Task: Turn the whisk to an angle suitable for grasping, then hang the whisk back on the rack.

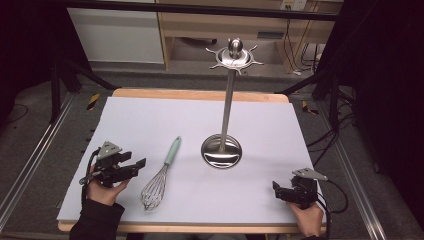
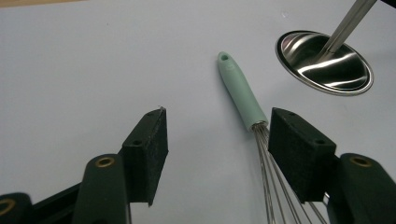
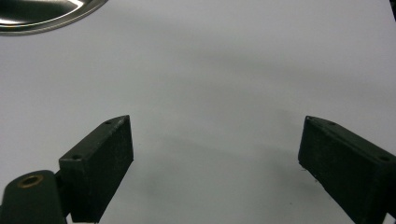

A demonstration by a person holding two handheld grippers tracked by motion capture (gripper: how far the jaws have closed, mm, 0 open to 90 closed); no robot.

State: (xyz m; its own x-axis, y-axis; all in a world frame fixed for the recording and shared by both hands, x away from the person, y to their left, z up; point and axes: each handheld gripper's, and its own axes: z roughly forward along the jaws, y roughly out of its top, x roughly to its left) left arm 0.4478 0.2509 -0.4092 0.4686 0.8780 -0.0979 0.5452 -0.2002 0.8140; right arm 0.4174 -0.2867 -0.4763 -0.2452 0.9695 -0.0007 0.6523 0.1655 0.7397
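Observation:
A wire whisk [image 1: 165, 167] with a mint-green handle [image 2: 239, 93] lies flat on the white mat, handle pointing away from me. My left gripper [image 1: 139, 165] hovers just left of the whisk's wires, jaws open and nothing pressed between them. In the left gripper view my left gripper [image 2: 218, 116] looks along the whisk, whose wires [image 2: 273, 182] run close by the right-hand jaw. My right gripper [image 1: 275, 188] rests near the mat's front right corner. It stands open over bare mat [image 3: 215, 123].
A steel utensil stand rises from a round dish base [image 1: 221, 151] at mid-table, its pole [image 1: 227, 100] topped by a hooked crown [image 1: 235, 55]. The base's rim [image 3: 42, 21] shows in the right gripper view. The white mat [image 1: 150, 115] covers the wooden table.

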